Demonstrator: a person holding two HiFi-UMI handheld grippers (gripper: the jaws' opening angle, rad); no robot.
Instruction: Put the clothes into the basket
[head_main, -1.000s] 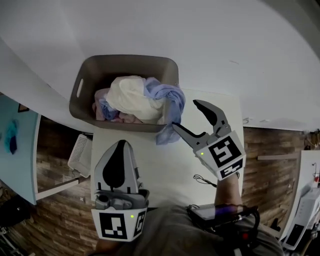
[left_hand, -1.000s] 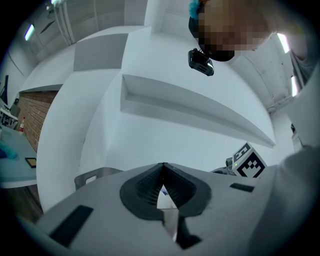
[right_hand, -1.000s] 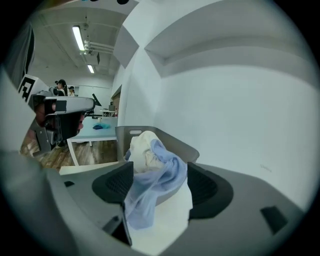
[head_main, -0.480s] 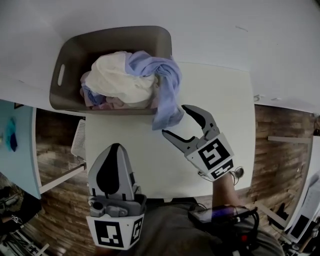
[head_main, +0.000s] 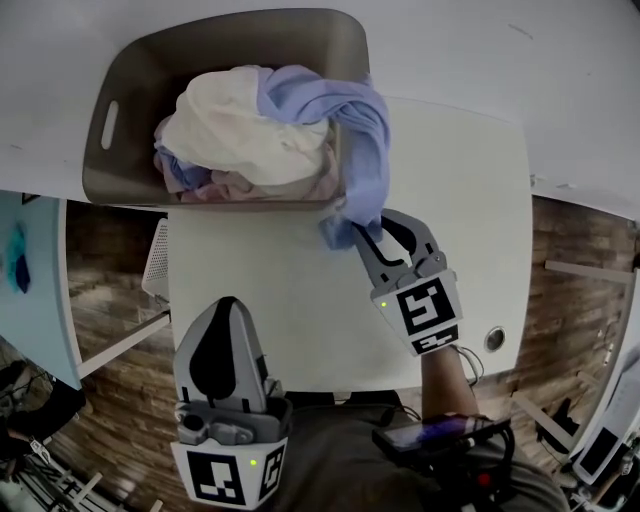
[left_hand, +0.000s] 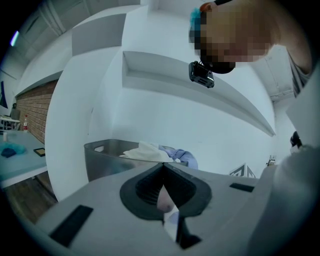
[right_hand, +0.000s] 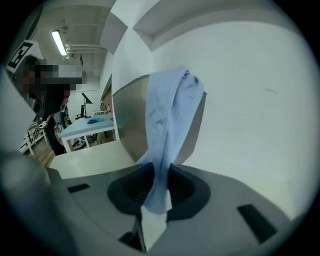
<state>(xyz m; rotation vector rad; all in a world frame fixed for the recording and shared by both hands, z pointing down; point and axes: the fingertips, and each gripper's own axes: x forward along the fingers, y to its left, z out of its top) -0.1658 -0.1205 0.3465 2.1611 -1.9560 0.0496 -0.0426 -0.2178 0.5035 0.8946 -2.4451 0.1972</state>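
Note:
A grey plastic basket (head_main: 100, 130) stands at the back edge of the white table (head_main: 280, 300), heaped with a cream garment (head_main: 240, 130) and pinkish clothes. A light blue garment (head_main: 365, 150) hangs over the basket's right front corner onto the table. My right gripper (head_main: 372, 228) is closing its jaws on the hanging end; in the right gripper view the blue cloth (right_hand: 167, 115) runs down between the pads (right_hand: 159, 172), with the basket wall (right_hand: 130, 115) behind. My left gripper (head_main: 228, 302) is shut and empty near the table's front edge, pointing at the basket (left_hand: 102, 157).
A round hole (head_main: 494, 339) sits in the table's right front corner. A white slatted rack (head_main: 157, 275) and a pale blue table (head_main: 30, 290) stand left over the wood-pattern floor. White wall rises behind the basket.
The right gripper moved forward to the hanging blue cloth and its jaws narrowed around it. The left gripper stayed shut in place. The view shifted so the basket sits higher.

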